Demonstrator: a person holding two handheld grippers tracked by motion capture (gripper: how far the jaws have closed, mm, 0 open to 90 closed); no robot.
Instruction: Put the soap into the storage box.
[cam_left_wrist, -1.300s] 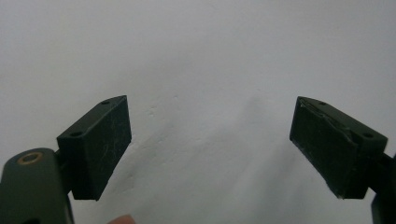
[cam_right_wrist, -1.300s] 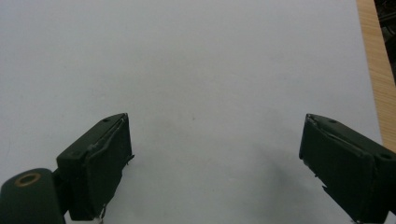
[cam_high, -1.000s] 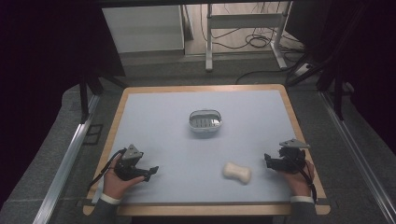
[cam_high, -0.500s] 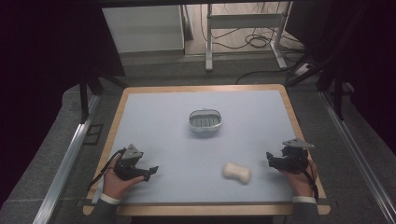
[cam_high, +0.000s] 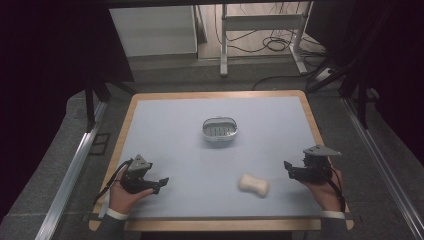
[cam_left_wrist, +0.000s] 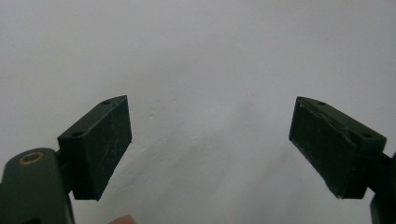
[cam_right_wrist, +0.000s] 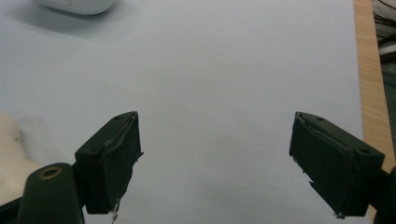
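Both tools, left tool (cam_high: 161, 181) and right tool (cam_high: 288, 168), rest on the table (cam_high: 180, 145), jaws wide apart, empty; cream bone-shaped object (cam_high: 253, 185) lies between.

In the right gripper view, a white rounded object (cam_right_wrist: 77, 5) is cut off by the top edge at upper left, and a cream-coloured object (cam_right_wrist: 11, 154) is cut by the left edge and partly hidden behind the near jaw. In the high view, both forearms are cut off at the bottom edge, and what lies inside the small white basket (cam_high: 219, 129) is too small to be told.
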